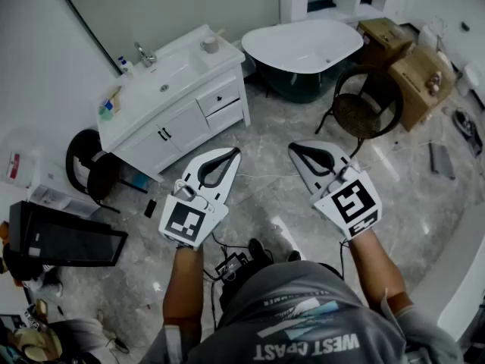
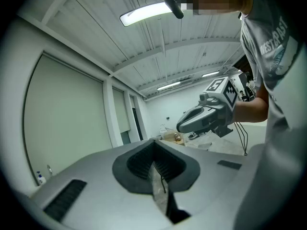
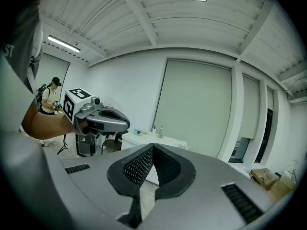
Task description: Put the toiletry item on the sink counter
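Head view, left gripper (image 1: pixel 229 152): held out over the marble floor (image 1: pixel 261 169), jaws pressed together, nothing between them.
Head view, right gripper (image 1: pixel 294 149): alongside the left one and apart from it, jaws likewise pressed together and empty.
Head view, sink bench (image 1: pixel 189 70): white, ahead and to the left of the left jaws, well apart from both grippers.
Head view, toiletry items: all on the bench and none in the jaws. A teal item (image 1: pixel 107 110) lies at the bench's left end, a small blue-capped bottle (image 1: pixel 123 65) stands by the tap (image 1: pixel 144 54), and a round jar (image 1: pixel 210 45) sits at the end nearest the bathtub (image 1: pixel 303 48). Which one the task means cannot be told.
Head view, surroundings: the bathtub lies ahead of both jaws, and a dark chair (image 1: pixel 362 111) stands ahead and right of the right jaws.
Left gripper view: the ribbed pads meet at the tip with nothing pinched. The right gripper hangs to the right of these jaws under a lit ceiling lamp (image 2: pixel 146 13).
Right gripper view: the pads are closed on each other and empty. The sink bench shows just beyond the tips, the left gripper is to their left, and a person (image 3: pixel 48 99) stands far off to the left.
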Action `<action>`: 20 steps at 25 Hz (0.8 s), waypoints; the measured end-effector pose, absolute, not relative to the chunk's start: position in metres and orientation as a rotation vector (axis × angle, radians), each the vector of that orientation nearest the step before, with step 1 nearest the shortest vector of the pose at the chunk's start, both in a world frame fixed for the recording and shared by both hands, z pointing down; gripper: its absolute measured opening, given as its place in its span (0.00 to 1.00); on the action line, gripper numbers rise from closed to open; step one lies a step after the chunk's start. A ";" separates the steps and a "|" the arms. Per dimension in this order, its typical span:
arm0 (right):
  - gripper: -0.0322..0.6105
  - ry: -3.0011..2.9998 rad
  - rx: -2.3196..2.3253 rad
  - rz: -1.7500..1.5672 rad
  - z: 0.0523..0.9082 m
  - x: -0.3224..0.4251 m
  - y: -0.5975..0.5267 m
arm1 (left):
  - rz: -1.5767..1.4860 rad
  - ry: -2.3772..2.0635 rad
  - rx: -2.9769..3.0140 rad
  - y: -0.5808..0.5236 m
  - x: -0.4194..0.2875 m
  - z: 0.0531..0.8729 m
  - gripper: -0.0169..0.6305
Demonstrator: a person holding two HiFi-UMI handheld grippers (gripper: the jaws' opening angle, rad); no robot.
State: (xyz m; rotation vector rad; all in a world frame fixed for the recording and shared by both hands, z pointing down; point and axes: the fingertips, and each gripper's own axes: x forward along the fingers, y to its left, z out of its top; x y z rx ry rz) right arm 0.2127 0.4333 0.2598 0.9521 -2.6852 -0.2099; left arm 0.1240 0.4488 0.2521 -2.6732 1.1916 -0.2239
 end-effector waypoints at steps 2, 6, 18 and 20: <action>0.09 -2.686 0.957 -0.210 0.260 0.211 0.430 | -0.225 1.193 -2.672 0.446 0.121 0.252 0.03; 0.09 -2.682 0.967 -0.208 0.262 0.208 0.424 | -0.229 1.187 -2.674 0.440 0.117 0.255 0.03; 0.09 -2.674 0.990 -0.169 0.268 0.187 0.399 | -0.231 1.168 -2.695 0.417 0.095 0.261 0.03; 0.09 -2.677 0.988 -0.151 0.270 0.181 0.393 | -0.229 1.169 -2.697 0.411 0.088 0.263 0.03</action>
